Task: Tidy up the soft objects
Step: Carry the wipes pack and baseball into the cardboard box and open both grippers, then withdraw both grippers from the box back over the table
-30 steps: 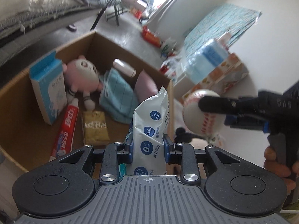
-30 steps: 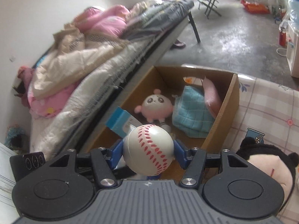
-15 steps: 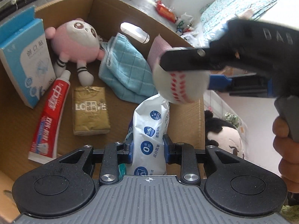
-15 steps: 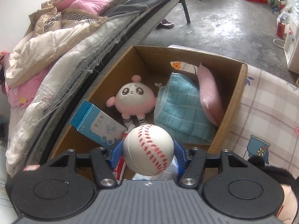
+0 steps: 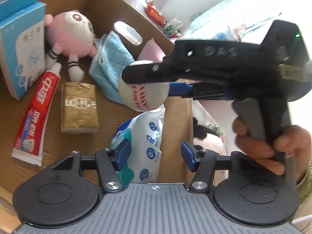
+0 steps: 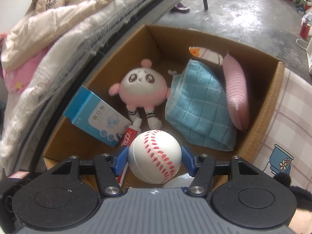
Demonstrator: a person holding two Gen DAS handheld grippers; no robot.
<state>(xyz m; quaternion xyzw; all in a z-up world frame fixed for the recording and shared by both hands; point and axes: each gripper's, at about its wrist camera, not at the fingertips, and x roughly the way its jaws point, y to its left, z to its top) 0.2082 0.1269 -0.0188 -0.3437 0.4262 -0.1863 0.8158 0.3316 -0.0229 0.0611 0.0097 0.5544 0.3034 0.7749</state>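
A white pack of wet wipes [image 5: 144,142] stands inside the cardboard box [image 5: 175,120], against its near right wall. My left gripper [image 5: 155,154] is around it and its jaws are opening; the right pad stands clear of the pack. My right gripper [image 6: 155,159] is shut on a white baseball [image 6: 155,156] with red stitching and hangs over the box [image 6: 259,120]. In the left wrist view this baseball [image 5: 143,93] and the right gripper [image 5: 146,83] sit just above the wipes. A pink panda plush [image 6: 144,93], a blue towel [image 6: 197,117] and a pink pad [image 6: 236,95] lie in the box.
Also in the box are a blue carton [image 6: 95,117], a red toothpaste tube [image 5: 37,115] and a gold packet [image 5: 79,107]. A black-haired doll [image 5: 206,142] lies outside on the checked cloth [image 6: 288,117]. A bed with quilts [image 6: 48,39] borders the box's left side.
My left jaws have spread apart off the wipes pack, which now sits lower in the box. The right gripper has come over the box and down with the baseball.
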